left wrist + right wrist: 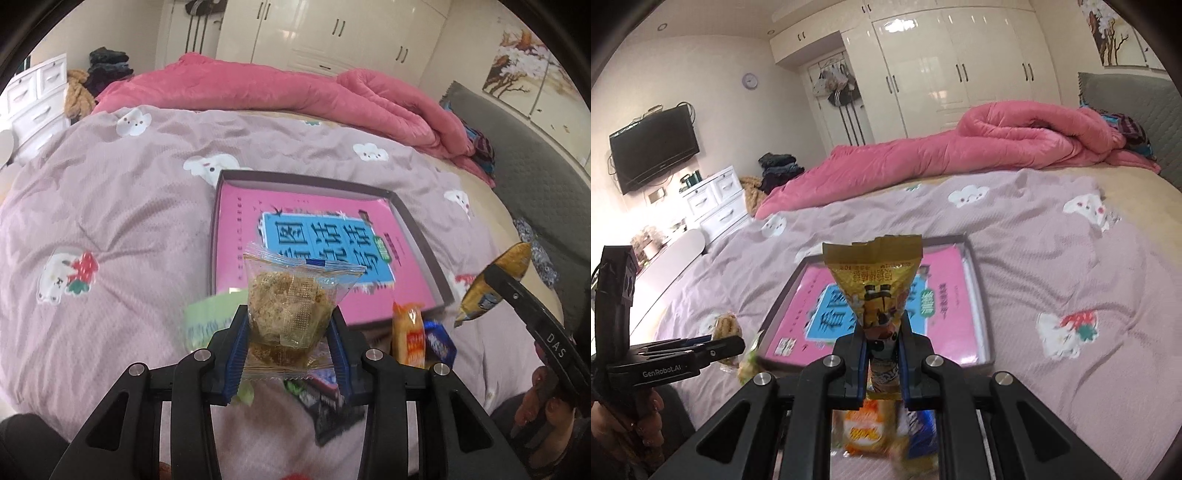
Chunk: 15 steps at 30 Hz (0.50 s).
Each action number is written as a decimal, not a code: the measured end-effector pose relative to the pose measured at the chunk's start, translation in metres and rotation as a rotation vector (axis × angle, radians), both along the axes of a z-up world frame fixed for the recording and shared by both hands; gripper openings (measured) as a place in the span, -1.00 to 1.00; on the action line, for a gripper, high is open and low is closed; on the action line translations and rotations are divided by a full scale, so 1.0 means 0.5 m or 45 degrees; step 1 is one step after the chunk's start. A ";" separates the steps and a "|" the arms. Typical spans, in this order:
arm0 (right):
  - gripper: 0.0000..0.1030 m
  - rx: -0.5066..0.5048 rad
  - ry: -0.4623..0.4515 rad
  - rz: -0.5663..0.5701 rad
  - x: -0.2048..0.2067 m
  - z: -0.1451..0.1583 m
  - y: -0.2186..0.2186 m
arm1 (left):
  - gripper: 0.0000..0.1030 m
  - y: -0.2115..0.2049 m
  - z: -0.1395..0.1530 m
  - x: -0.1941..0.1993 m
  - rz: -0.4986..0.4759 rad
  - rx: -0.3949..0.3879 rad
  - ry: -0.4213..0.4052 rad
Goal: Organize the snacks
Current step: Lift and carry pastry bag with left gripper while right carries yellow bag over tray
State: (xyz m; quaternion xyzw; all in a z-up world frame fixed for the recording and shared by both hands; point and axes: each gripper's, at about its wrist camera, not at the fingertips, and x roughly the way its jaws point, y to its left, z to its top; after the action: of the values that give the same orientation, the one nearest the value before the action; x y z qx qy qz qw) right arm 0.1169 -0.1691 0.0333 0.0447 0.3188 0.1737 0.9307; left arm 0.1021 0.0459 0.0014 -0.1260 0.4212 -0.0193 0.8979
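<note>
a clear packet of golden-brown snack (291, 306) sits pinched between the blue pads of the left claw (290, 332), lifted above the near edge of the bed. the right claw (882, 354) is closed tight on a gold snack pouch (877, 280), also held in the air. below them, near the bed's front edge, lie an orange packet (408, 332) and a blue packet (439, 341). just beyond rests a shallow tray (417, 236) with a pink book (251, 236) inside, on the lilac bedspread (129, 206).

A home bedroom: bed (1052, 258), wardrobe (953, 55), television (653, 147).
</note>
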 end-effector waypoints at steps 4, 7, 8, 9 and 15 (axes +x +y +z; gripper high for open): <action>-0.74 0.008 -0.007 -0.038 0.034 0.002 -0.015 | -0.19 0.004 -0.003 0.034 0.022 0.006 -0.011; -0.74 0.015 0.000 -0.061 0.058 -0.002 -0.028 | -0.19 0.010 -0.012 0.061 0.041 -0.001 -0.008; -0.74 0.019 0.008 -0.067 0.066 -0.004 -0.032 | -0.19 0.011 -0.016 0.069 0.047 -0.004 -0.004; -0.74 0.021 0.018 -0.070 0.074 -0.008 -0.035 | -0.19 0.013 -0.020 0.077 0.053 -0.005 0.001; -0.74 -0.005 0.102 -0.082 0.122 -0.042 -0.039 | -0.19 0.016 -0.050 0.118 0.072 0.003 0.034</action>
State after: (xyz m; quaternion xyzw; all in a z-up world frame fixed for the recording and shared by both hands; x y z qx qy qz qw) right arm 0.1781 -0.1887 0.0124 0.0598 0.3545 0.1412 0.9224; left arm 0.1611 0.0539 -0.0234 -0.1370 0.4295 0.0084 0.8926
